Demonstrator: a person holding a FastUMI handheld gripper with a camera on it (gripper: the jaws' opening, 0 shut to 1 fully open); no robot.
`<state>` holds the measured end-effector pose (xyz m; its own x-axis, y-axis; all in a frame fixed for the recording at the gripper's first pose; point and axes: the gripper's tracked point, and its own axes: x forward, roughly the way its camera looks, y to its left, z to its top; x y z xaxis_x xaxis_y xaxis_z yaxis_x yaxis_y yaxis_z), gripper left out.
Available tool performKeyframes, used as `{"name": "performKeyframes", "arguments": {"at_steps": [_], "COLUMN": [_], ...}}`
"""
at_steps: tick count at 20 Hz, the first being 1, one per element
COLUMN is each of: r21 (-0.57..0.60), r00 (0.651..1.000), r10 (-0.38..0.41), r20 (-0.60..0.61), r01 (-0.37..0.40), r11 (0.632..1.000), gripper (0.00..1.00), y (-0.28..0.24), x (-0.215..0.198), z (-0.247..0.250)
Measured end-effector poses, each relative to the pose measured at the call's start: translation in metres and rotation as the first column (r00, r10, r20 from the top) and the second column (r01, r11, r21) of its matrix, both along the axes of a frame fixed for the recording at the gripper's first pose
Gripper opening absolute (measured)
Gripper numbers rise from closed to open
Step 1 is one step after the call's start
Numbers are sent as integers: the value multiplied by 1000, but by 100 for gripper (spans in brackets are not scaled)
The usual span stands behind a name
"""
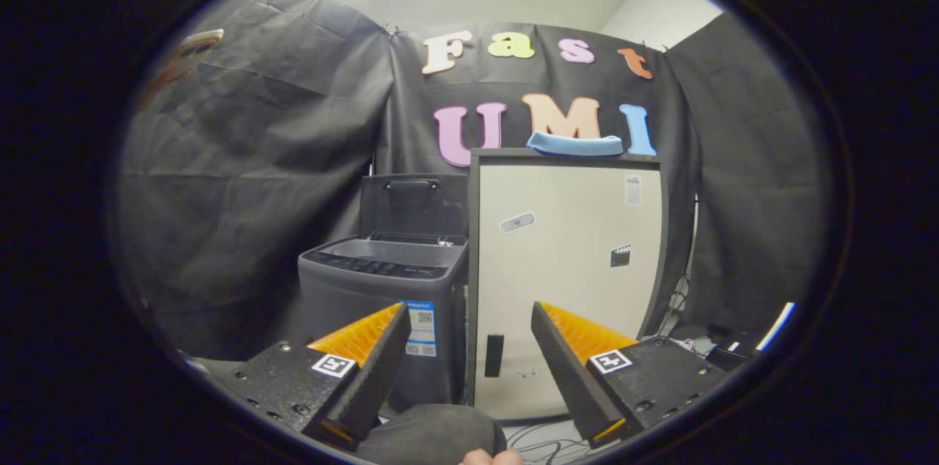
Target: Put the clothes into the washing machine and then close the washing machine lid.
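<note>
The gripper (469,318) is holding its fingers wide and empty, well short of the cloth (574,145) lying crosswise atop the cabinet (565,267), up and right of the open washer (385,282).

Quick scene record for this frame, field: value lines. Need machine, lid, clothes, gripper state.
washing machine: dark grey top-loading washing machine, left of and beside the cabinet
lid: dark hinged lid, raised upright, tub open
cabinet: tall beige cabinet with dark frame, door shut
clothes: folded light blue cloth, lying on top of the cabinet
hand-held gripper: open, fingers spread, nothing between them, well short of both units
task state: cloth not yet picked up; lid not yet closed
</note>
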<state>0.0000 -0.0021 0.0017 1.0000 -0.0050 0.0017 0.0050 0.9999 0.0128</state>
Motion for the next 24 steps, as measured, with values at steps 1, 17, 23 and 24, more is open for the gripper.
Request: {"name": "performKeyframes", "arguments": {"at_steps": [1, 17, 23, 24], "r21": [-1, 18, 80, 96], "r00": [1000, 1000, 1000, 1000], "r10": [-1, 17, -3, -5], "r20": [0, 9, 20, 16], "r01": [1, -17, 1, 3], "r11": [1000, 1000, 997, 995], "gripper": [100, 100, 100, 100], "y": [-1, 8, -3, -6], "x": [1, 4, 25, 32], "z": [-1, 4, 27, 31]}}
